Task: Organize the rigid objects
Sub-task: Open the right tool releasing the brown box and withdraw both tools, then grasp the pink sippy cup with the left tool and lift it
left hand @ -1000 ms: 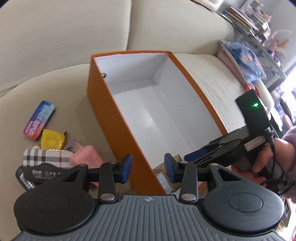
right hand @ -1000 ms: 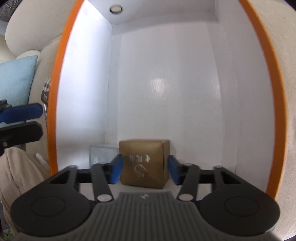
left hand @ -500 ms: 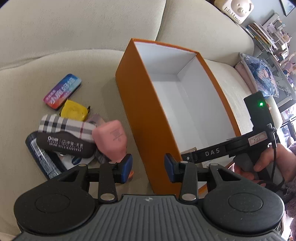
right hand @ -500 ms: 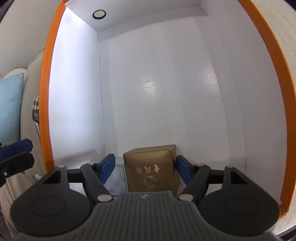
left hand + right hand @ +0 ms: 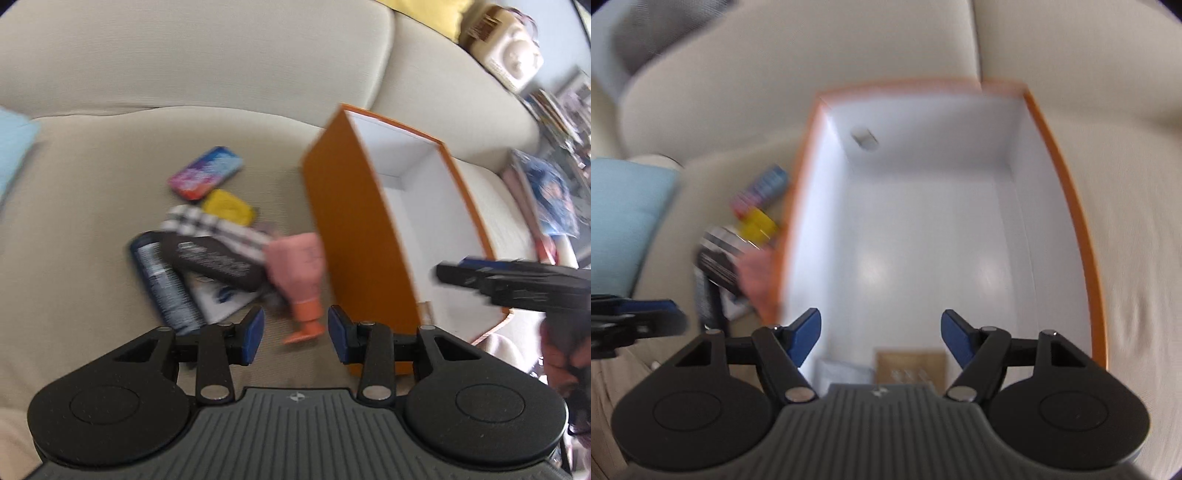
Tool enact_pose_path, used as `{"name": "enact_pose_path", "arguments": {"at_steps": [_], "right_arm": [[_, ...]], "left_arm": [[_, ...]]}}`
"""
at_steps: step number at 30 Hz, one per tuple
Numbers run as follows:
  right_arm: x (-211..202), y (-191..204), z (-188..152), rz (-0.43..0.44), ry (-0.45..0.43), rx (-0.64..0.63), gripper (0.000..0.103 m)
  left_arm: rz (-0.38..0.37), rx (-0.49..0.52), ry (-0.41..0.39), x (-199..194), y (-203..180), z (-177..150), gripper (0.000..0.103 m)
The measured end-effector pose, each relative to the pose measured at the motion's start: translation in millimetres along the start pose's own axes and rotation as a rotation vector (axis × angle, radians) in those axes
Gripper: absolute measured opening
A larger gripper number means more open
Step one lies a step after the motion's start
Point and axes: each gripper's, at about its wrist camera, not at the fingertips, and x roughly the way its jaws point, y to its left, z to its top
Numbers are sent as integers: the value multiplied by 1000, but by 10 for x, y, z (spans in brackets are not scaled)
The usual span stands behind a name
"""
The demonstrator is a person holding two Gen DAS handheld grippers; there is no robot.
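Left tool (image 5: 291, 334): its 2 blue pads stand apart with nothing clamped between them, above the beige sofa seat (image 5: 92, 229). Just ahead of the gap lies a pink bottle (image 5: 297, 266) with an orange pump head (image 5: 304, 325), the pump end pointing toward the tool and lying just short of its pads, not touching them as far as the blur allows. Ahead and to the left of this tool sits a loose pile: a black case with white print (image 5: 214, 260), a checked case (image 5: 218, 225) under it, a dark blue tube (image 5: 166, 280), a white-and-blue flat packet (image 5: 221, 297), a yellow item (image 5: 229, 206) and, farthest, a multicoloured tin (image 5: 205, 177). Ahead and to the right stands the orange box (image 5: 354, 236), open at the top, white inside, its long wall close beside the pink bottle.

Right tool (image 5: 881, 338): its pads spread wide, nothing gripped, poised over the near end of the box (image 5: 1067, 184). Directly below and just behind the pads, on the white floor of the box, rest a gold carton (image 5: 910, 365) and, touching its left side, a small pale packet (image 5: 842, 371); the tool's body partly covers both. The rest of the box floor is bare. In the left wrist view this tool (image 5: 448, 271) reaches in from the right over the box's near end, a hand (image 5: 557, 354) on it at the frame edge. Both views are motion-blurred.
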Motion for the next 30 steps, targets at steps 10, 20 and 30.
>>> {"name": "enact_pose_path", "arguments": {"at_steps": [10, 20, 30], "right_arm": [[-227, 839, 110, 119, -108, -214, 41], [150, 1166, -736, 98, 168, -293, 18], [78, 879, -1014, 73, 227, -112, 15]], "left_arm": [[-8, -50, 40, -117, 416, -201, 46], [-66, 303, 225, 179, 146, -621, 46], [-4, 748, 272, 421, -357, -1000, 52]]}}
